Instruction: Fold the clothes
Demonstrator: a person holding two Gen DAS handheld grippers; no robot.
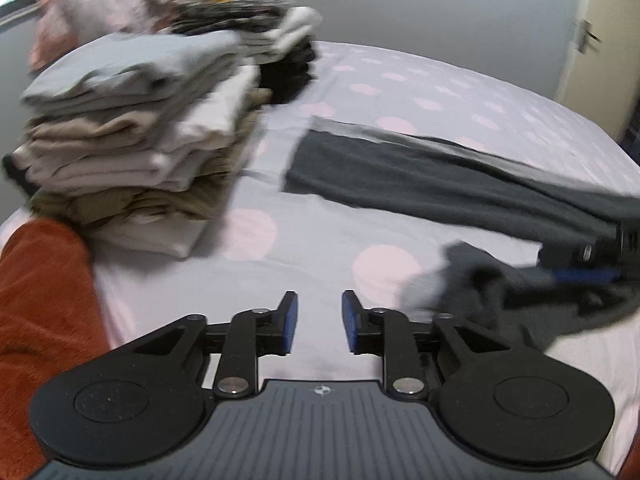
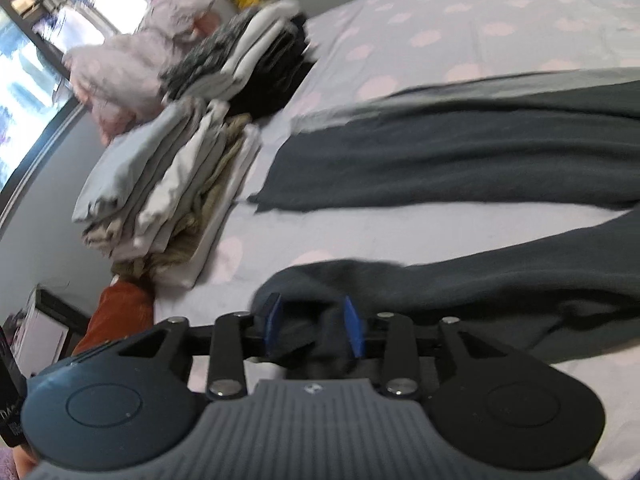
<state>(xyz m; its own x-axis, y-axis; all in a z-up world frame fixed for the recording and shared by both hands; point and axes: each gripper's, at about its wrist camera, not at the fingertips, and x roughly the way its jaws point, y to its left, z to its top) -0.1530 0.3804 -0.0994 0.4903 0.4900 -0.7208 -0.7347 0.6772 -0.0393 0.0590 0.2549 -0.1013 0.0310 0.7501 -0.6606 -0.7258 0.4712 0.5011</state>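
Hovering low over the spotted bedsheet [image 1: 312,240], the left gripper [image 1: 319,322] is standing with its blue-padded jaws apart and nothing between them. Just to its right, the right gripper [image 2: 314,326] is sitting over the near leg end of the dark grey trousers [image 2: 460,160]; its jaws are parted with bunched cloth lying between the pads, though the blur is hiding whether they are pressing on it. In the left wrist view that gripper [image 1: 588,270] is showing at the right edge, against the crumpled leg. An orange blanket [image 1: 44,320] is lying at the near left. Farther out, the other trouser leg is stretching flat across the bed toward the right. A tall stack of folded clothes [image 1: 132,132] in pale grey, beige and olive is crowding the left side, near the trousers' far end. Behind it, a second pile of dark and white folded garments [image 2: 256,60] is resting, with a pink pillow [image 2: 124,72] beyond. A door [image 1: 596,40] is standing at the far right.
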